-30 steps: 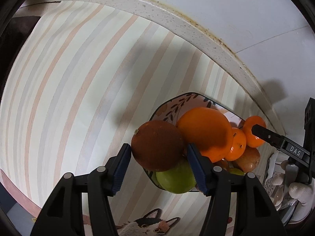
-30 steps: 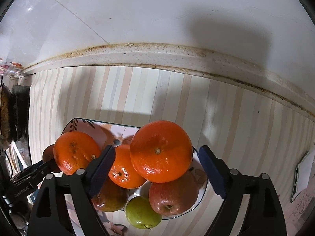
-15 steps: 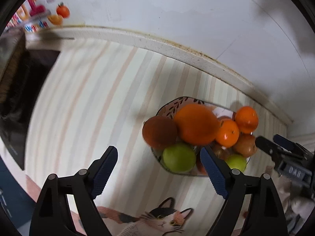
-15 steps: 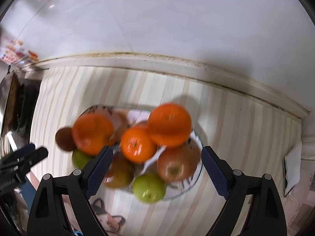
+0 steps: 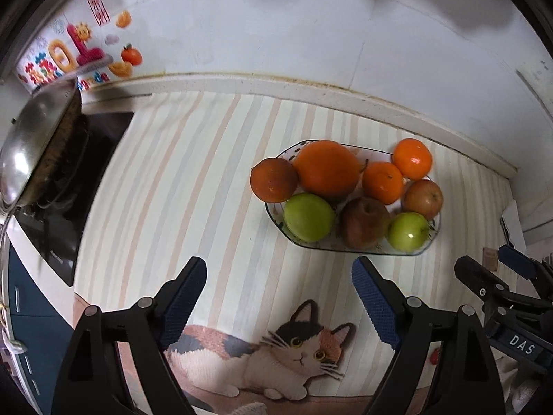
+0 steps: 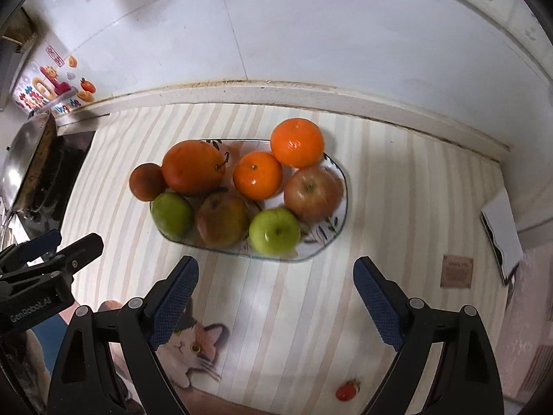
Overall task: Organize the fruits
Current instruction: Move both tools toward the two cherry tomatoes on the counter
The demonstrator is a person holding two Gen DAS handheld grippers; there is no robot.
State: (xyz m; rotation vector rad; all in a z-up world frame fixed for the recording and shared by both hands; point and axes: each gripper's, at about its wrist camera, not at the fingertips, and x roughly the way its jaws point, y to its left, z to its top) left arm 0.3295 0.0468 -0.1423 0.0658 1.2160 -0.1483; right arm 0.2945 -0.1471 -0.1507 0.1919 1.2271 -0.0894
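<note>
Striped cloth covers the bench (image 6: 397, 186), where a patterned oval glass plate (image 6: 337, 207) at frame centre carries oranges and apples. Left tool (image 5: 279, 285) and right tool (image 6: 275, 283) gape wide at the lower edge, holding nothing.

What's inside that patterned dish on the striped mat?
The dish holds eight fruits: four orange citrus, including a big orange, two green apples such as one in front, and two reddish apples, one at right. Anything beneath them is covered.
</note>
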